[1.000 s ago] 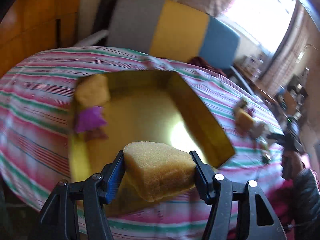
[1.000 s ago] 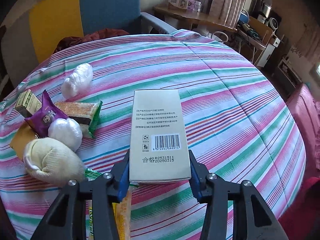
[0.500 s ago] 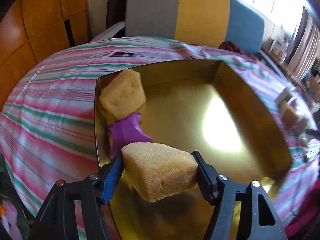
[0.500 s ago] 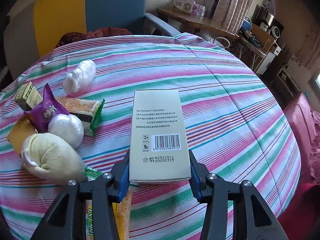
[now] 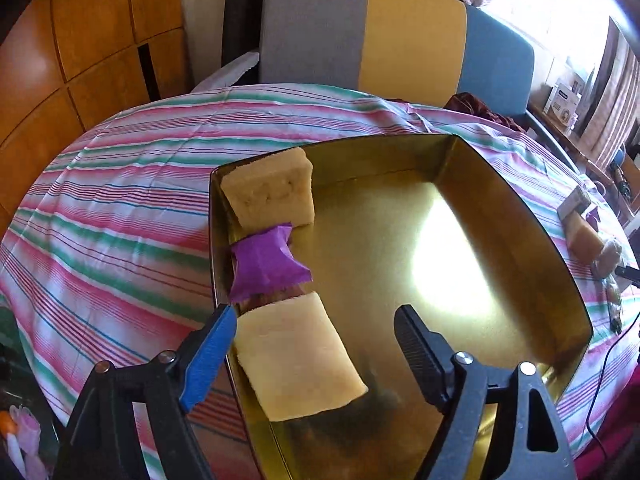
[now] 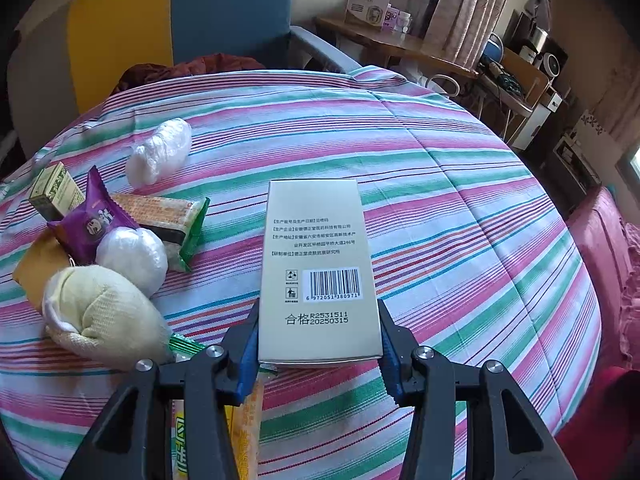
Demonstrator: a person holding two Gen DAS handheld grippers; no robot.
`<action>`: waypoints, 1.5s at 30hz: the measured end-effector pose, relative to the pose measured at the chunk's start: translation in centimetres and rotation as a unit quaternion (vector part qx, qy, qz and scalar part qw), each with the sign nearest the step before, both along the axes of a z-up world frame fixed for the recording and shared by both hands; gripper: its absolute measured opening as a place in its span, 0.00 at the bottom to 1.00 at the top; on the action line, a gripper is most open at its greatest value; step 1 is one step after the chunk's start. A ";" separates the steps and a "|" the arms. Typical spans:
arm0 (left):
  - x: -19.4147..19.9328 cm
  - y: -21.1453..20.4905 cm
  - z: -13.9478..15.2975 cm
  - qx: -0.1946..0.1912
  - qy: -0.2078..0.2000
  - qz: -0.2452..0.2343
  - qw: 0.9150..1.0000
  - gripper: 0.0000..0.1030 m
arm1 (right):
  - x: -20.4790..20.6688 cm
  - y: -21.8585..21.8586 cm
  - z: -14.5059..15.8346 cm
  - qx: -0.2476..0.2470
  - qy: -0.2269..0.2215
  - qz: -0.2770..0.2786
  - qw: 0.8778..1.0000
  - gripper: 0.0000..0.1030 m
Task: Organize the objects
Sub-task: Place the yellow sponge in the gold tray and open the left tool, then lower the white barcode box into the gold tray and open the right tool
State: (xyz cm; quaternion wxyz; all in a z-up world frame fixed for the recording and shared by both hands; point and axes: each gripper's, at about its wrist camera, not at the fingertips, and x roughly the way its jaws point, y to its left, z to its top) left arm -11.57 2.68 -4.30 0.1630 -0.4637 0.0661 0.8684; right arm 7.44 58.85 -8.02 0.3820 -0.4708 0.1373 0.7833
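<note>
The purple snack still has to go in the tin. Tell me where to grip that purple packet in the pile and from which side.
Grip the purple packet across its puffy middle, coming from above. Its crimped top end sticks up free, but its lower part is wedged behind the white wrapped ball and against the green-edged biscuit pack, so a side approach would probably nudge those.

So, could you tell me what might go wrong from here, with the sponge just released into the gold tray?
1. The left gripper has just been opening; its blue finger sits beside the released sponge and could drag it on withdrawal.
2. The right gripper holds the box only at its near end, so it may pivot.
</note>
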 end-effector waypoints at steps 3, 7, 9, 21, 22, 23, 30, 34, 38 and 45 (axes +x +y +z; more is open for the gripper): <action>1.2 -0.3 1.0 0.008 0.012 0.007 1.000 0.80 | 0.0 0.0 0.0 -0.002 0.002 -0.001 1.000 0.49; 3.0 -1.3 2.3 0.038 0.022 0.027 0.999 0.80 | 0.2 -0.1 0.2 0.002 0.007 -0.005 1.000 0.49; 3.8 -2.0 2.7 0.054 0.021 0.037 0.998 0.80 | 0.5 0.0 0.8 0.006 0.019 -0.009 1.000 0.48; 5.7 -3.1 2.1 0.098 0.001 0.044 0.994 0.71 | 2.5 -2.7 5.8 0.007 0.095 0.001 0.995 0.48; 5.8 -3.2 2.0 0.103 0.000 0.043 0.994 0.71 | 2.7 -3.2 6.6 0.011 0.100 0.007 0.995 0.48; 5.8 -3.2 1.9 0.104 -0.002 0.043 0.994 0.69 | 2.8 -3.6 7.1 0.013 0.106 0.012 0.994 0.48; 6.0 -3.8 1.8 0.111 -0.005 0.041 0.993 0.59 | 1.4 -9.8 11.6 -0.017 0.163 0.104 0.981 0.49; 5.8 -5.2 2.3 0.116 0.006 0.060 0.991 0.59 | -2.3 -17.0 12.5 -0.043 0.171 0.206 0.963 0.49; 5.7 -6.9 2.4 0.122 0.010 0.078 0.989 0.59 | -6.2 -26.0 11.4 -0.075 0.154 0.314 0.934 0.49; 5.8 -9.1 1.7 0.132 0.002 0.098 0.986 0.59 | -12.3 -38.3 5.9 -0.112 0.071 0.416 0.900 0.49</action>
